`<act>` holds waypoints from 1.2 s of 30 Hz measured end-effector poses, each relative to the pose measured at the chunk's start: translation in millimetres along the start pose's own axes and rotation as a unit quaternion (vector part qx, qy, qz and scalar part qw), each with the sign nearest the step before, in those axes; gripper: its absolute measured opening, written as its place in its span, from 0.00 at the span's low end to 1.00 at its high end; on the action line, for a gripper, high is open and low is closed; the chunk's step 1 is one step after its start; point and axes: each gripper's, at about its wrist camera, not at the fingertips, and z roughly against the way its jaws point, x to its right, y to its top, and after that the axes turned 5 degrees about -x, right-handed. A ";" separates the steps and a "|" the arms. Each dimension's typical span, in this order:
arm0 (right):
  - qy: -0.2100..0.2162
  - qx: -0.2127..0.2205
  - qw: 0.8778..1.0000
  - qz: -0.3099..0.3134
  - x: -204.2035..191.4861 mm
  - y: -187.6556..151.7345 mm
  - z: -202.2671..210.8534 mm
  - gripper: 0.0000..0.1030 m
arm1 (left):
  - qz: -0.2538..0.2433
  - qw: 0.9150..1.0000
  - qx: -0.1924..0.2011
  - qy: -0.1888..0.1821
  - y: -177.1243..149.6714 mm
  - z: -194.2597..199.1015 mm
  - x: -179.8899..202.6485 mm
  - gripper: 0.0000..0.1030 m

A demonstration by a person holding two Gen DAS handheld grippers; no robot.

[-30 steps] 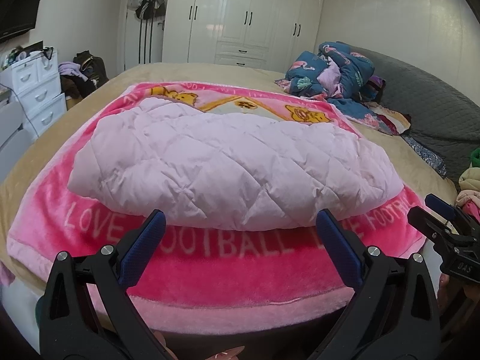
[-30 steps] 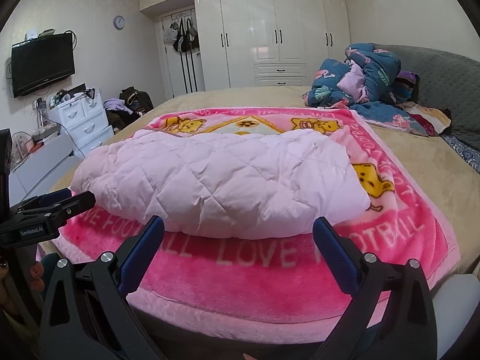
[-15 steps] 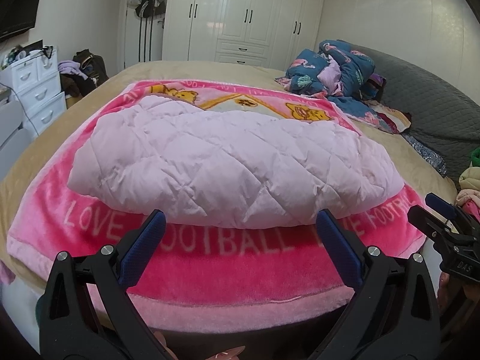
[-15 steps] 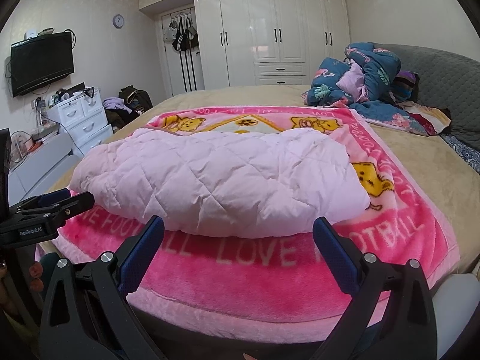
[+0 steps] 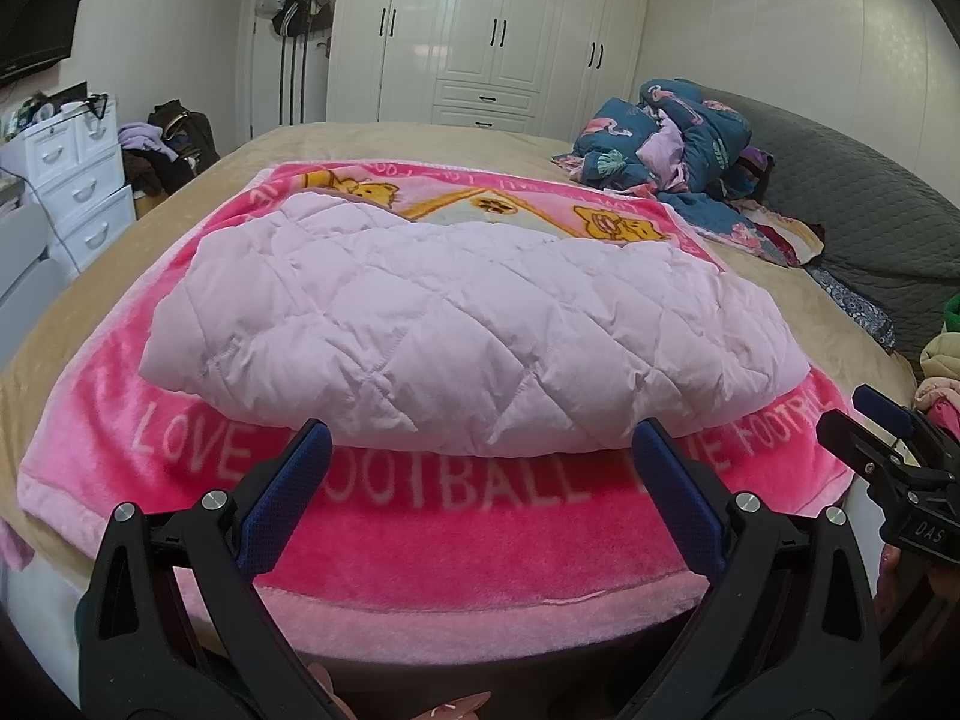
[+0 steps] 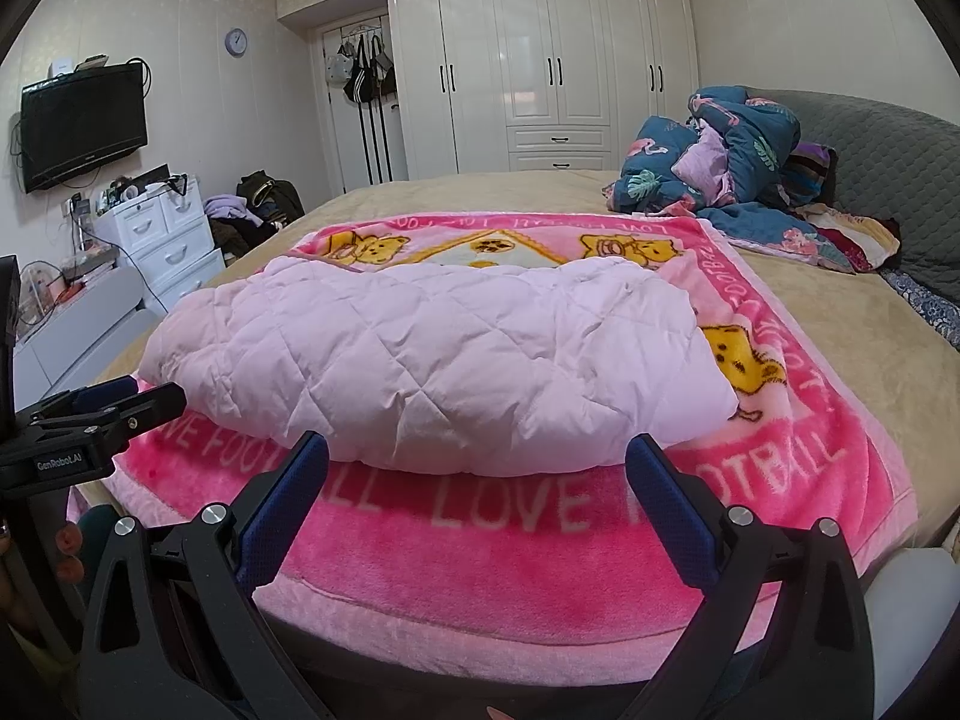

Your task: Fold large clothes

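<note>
Pale pink quilted garment [image 5: 468, 330] [image 6: 432, 366] lies folded into a puffy oblong on the pink blanket [image 5: 456, 540] [image 6: 540, 546], across its near half, long axis left to right. Near edge of garment sits just above the white "LOVE FOOTBALL" lettering. Blanket is spread flat on the tan bed [image 5: 420, 141] [image 6: 840, 294], its far end showing yellow bear prints. Left gripper [image 5: 480, 447] [image 6: 114, 399]: jaws spread wide, blue-padded fingers empty, tips level with the garment's near edge; contact with the fabric cannot be judged. Right gripper [image 6: 477, 450] [image 5: 864, 411]: jaws likewise wide apart, nothing between them, tips at the same near edge. Each gripper appears side-on at the margin of the other's view, so the two sit side by side at the foot of the bed. Heap of blue patterned bedding [image 5: 666, 135] [image 6: 714, 150] at far right against a grey headboard [image 5: 870, 198] [image 6: 888, 150]. White wardrobe [image 5: 486, 36] [image 6: 552, 66] on the back wall; white drawer unit [image 5: 78, 180] [image 6: 162, 234] at left; wall-mounted television [image 6: 84, 126] above it.
</note>
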 end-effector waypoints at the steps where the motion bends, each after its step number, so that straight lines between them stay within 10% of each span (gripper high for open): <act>1: -0.001 0.001 1.000 0.001 0.0 -0.2 0.3 0.96 | 0.000 1.000 0.000 0.001 0.0 0.0 -0.1 0.91; 36: -0.002 0.004 1.000 0.006 -4.4 7.0 6.1 0.96 | -0.002 1.000 0.003 0.002 3.2 5.7 -4.1 0.91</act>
